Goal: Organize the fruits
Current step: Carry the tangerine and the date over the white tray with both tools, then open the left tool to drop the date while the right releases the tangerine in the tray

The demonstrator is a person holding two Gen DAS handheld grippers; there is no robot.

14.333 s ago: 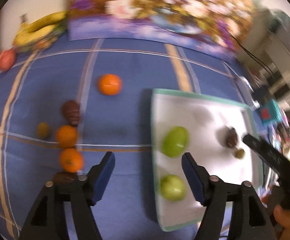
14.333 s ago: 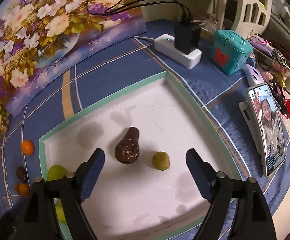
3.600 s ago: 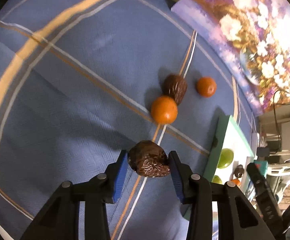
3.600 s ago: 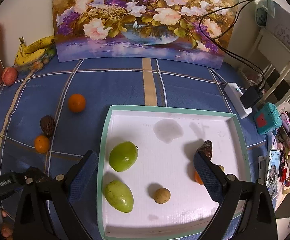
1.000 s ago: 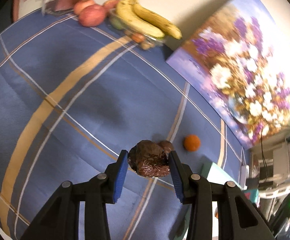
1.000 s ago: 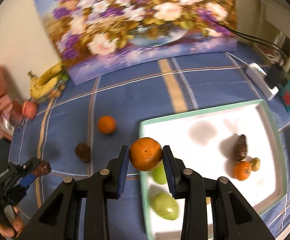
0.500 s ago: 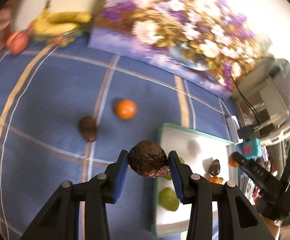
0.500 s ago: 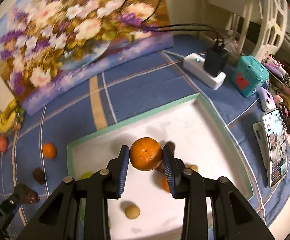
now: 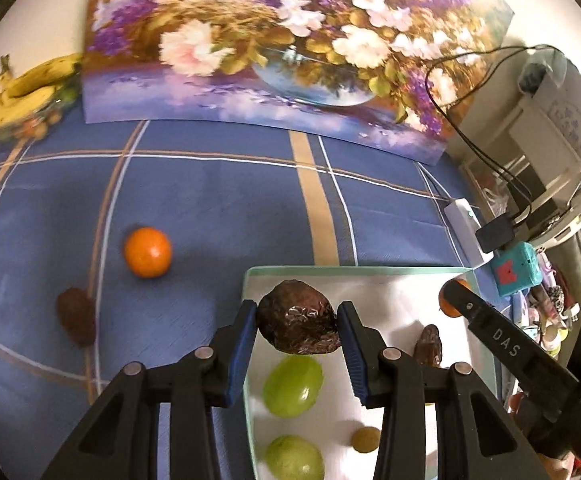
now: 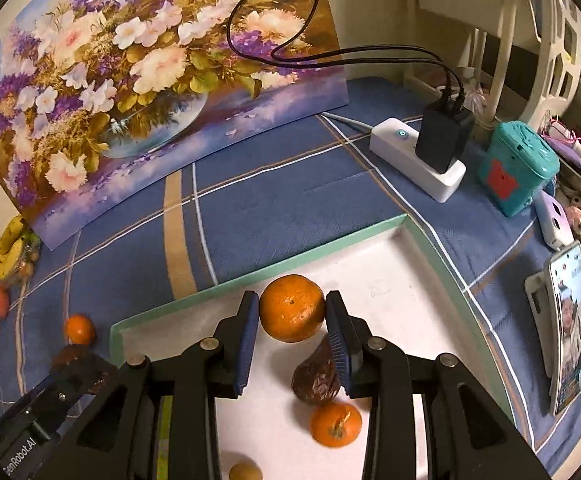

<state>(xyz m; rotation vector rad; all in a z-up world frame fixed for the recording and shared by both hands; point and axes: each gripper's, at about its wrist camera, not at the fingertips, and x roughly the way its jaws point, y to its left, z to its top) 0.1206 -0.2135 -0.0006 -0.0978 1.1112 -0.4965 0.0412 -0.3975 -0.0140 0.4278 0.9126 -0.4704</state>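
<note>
My left gripper is shut on a wrinkled dark brown fruit, held above the left edge of the white, green-rimmed tray. Two green fruits, a small olive fruit and a brown fruit lie in the tray. An orange and a dark brown fruit lie on the blue cloth to the left. My right gripper is shut on an orange above the tray, over a brown fruit and a small orange.
A flower painting stands at the back. Bananas lie at the far left. A white power strip with a black charger, a teal box and a phone on a stand sit to the right of the tray.
My left gripper has carried the brown fruit right, over the tray's left edge. My right gripper has moved closer over the tray with the orange.
</note>
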